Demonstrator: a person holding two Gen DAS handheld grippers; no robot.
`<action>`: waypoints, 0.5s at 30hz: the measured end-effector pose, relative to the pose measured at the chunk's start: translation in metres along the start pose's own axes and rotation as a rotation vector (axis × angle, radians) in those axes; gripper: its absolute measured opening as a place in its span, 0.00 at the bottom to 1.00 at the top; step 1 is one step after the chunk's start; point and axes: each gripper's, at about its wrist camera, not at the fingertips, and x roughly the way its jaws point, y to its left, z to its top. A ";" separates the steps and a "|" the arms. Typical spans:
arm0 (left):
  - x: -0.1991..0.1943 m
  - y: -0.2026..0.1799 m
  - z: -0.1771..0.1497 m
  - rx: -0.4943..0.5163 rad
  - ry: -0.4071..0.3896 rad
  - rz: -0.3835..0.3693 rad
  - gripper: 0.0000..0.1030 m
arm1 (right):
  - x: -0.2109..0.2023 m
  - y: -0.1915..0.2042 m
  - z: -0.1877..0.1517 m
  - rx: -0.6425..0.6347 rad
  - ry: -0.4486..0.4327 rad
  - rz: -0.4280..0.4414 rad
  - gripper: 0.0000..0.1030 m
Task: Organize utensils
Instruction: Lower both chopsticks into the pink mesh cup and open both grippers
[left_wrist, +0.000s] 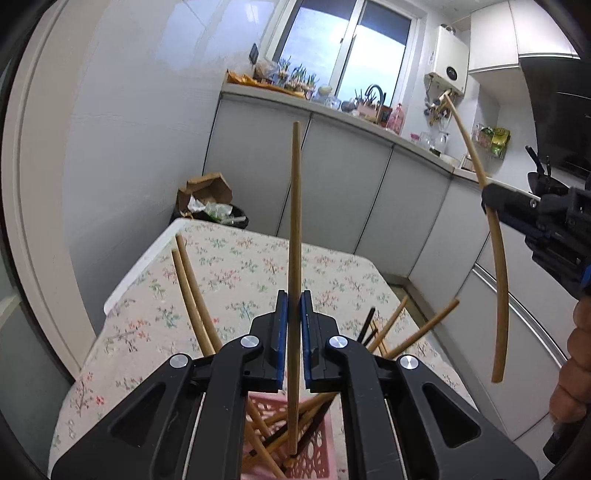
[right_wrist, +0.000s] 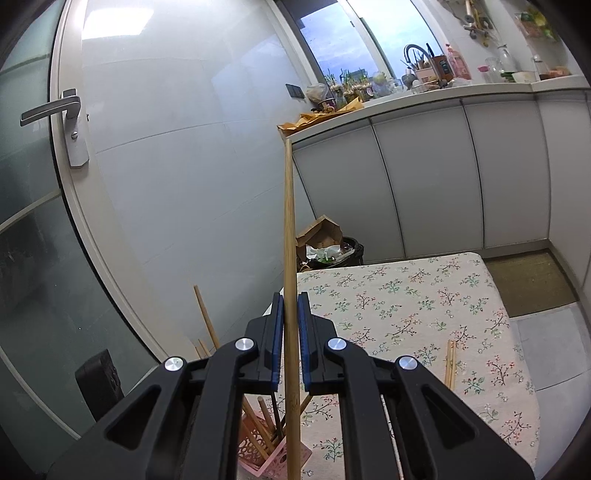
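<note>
Chopsticks (left_wrist: 295, 229) (right_wrist: 289, 258) clamped upright in both fingers; pink basket (left_wrist: 314, 454) below, crowded.

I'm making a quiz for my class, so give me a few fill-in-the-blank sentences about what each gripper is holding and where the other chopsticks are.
1. The left gripper and the right gripper each hold one ____.
2. The holder below the left gripper is ____ in colour.
3. A pair of chopsticks lies flat on the ____ tablecloth.
4. In the holder, one dark chopstick stands among the ____ ones.

Missing words: chopstick; pink; floral; wooden
</note>
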 end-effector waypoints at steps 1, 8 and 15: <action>0.001 0.000 -0.001 -0.002 0.012 0.002 0.06 | 0.000 0.000 0.000 0.001 -0.001 0.003 0.08; -0.014 0.005 0.017 -0.029 0.108 0.001 0.34 | 0.008 0.012 -0.014 -0.011 0.007 0.014 0.08; -0.059 0.019 0.063 -0.047 0.054 0.070 0.45 | 0.020 0.040 -0.030 -0.050 -0.008 0.029 0.08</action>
